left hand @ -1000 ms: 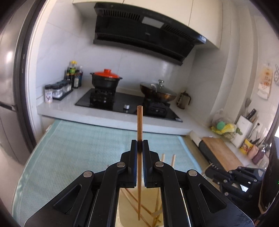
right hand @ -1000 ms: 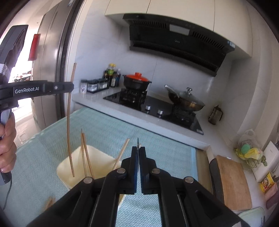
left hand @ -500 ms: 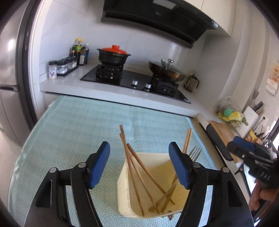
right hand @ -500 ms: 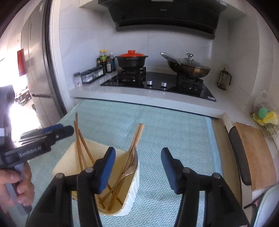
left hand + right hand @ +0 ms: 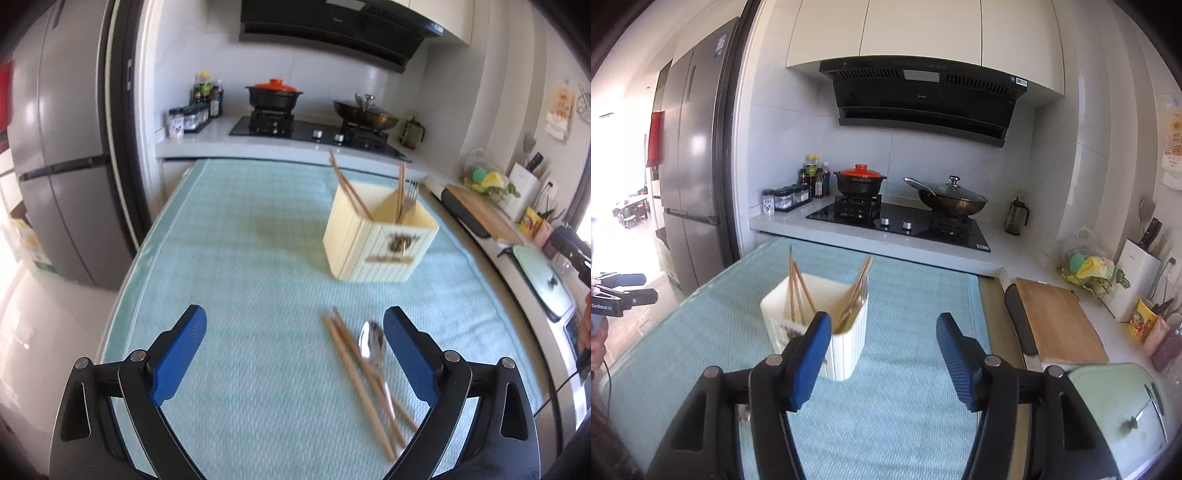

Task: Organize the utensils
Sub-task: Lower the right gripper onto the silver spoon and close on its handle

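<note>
Both the left gripper point(image 5: 293, 354) and right gripper point(image 5: 882, 354) hang wide, empty. Loose chopsticks point(image 5: 364, 384) and a spoon point(image 5: 373, 347) lie on the mat just before the cream holder point(image 5: 380, 240); the left should pinch one stick mid-length, level.

Red-lidded pot point(image 5: 861, 180), lidded wok point(image 5: 951, 198) on stove; cutting board point(image 5: 1058, 320) right.

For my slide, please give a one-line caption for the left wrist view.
Open left gripper above chopsticks and a spoon on the mat, near the holder.
</note>
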`<state>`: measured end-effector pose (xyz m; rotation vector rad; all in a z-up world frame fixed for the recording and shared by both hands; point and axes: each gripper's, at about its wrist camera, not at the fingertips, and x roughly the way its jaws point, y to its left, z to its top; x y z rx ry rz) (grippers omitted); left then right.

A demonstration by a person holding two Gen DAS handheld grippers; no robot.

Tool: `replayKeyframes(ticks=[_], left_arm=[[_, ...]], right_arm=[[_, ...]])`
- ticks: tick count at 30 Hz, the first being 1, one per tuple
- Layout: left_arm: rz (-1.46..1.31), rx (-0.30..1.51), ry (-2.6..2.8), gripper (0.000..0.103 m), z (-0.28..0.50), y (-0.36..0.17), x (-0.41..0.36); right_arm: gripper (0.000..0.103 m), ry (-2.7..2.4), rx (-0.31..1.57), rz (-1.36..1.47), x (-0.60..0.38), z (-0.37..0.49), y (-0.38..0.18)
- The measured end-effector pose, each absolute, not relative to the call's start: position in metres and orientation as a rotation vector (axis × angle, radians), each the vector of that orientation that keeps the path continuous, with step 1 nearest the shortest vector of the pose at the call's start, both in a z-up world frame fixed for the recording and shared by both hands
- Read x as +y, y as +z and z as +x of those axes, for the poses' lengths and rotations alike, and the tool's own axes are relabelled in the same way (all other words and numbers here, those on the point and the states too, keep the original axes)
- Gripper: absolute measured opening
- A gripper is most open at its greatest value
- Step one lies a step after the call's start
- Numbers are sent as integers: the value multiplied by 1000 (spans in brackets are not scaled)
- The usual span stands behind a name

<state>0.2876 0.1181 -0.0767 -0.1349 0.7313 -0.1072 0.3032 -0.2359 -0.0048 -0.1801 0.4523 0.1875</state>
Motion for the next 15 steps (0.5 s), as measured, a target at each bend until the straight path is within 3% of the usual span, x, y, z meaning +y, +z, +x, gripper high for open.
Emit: replayKeyframes(ticks=[6, 12, 15], left_arm=[[-158, 813, -102, 97, 235, -148, 96], [-183, 869, -135, 97, 237, -174, 79], [-183, 867, -125, 97, 241, -174, 78]], right_arm=[[60, 171, 581, -143, -215, 239, -101], [60, 281, 738, -146, -179, 221, -168], [50, 332, 755, -126, -170, 224, -172]])
